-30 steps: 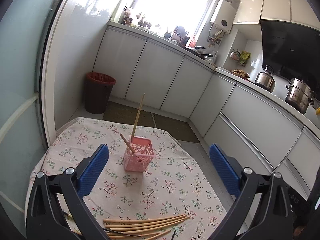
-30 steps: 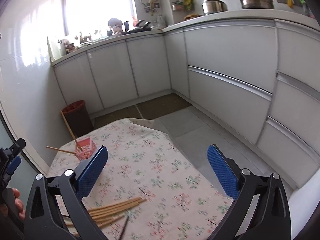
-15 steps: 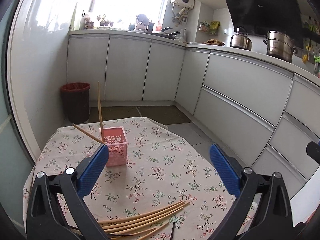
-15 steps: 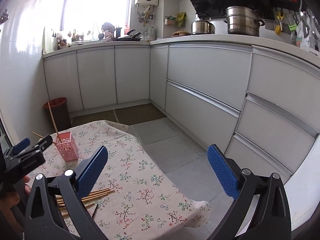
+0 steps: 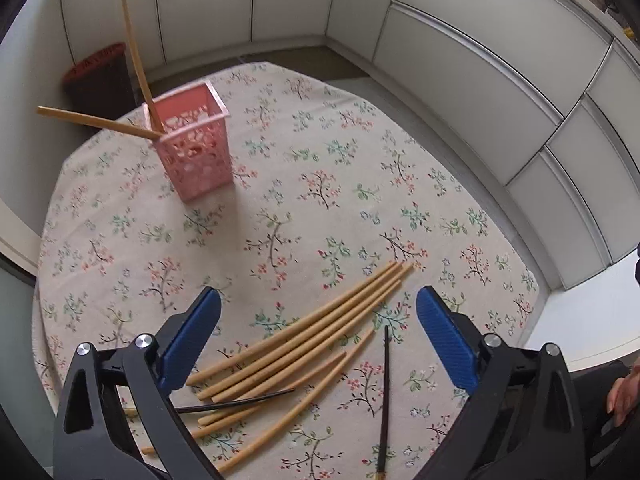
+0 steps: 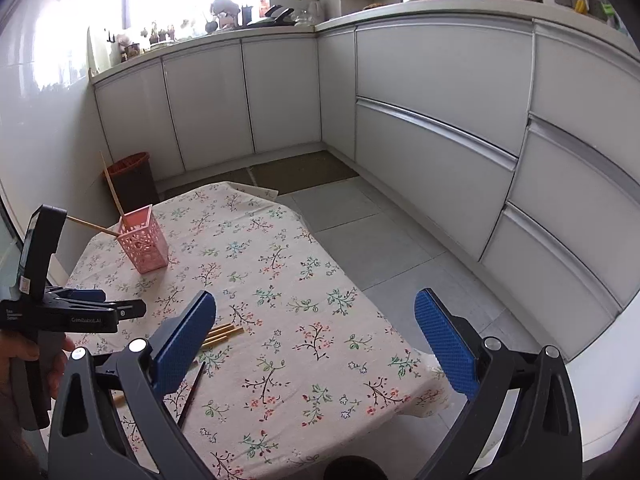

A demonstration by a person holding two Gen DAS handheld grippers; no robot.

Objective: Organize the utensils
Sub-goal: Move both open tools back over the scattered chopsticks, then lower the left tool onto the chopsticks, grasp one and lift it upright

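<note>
A pink perforated basket (image 5: 192,144) stands upright at the far left of the floral tablecloth (image 5: 320,208), with two wooden chopsticks (image 5: 138,60) leaning out of it. Several loose wooden chopsticks (image 5: 304,344) and two black ones (image 5: 385,392) lie near the front edge. My left gripper (image 5: 318,336) hovers open just above that pile, with nothing between its fingers. My right gripper (image 6: 316,340) is open and empty over the table's near right part. The right wrist view also shows the basket (image 6: 144,242), some chopstick ends (image 6: 220,334) and the left gripper (image 6: 136,309) in a hand.
A dark bin with a red rim (image 6: 134,176) stands on the floor behind the table. White cabinets (image 6: 432,148) run along the back and right, with grey floor tiles (image 6: 360,240) between them and the table's right edge. A hand (image 5: 624,392) shows at the far right.
The left gripper has tilted down and come closer over the loose chopsticks. The right gripper has drawn in over the table. Both stayed open and nothing on the table moved.
</note>
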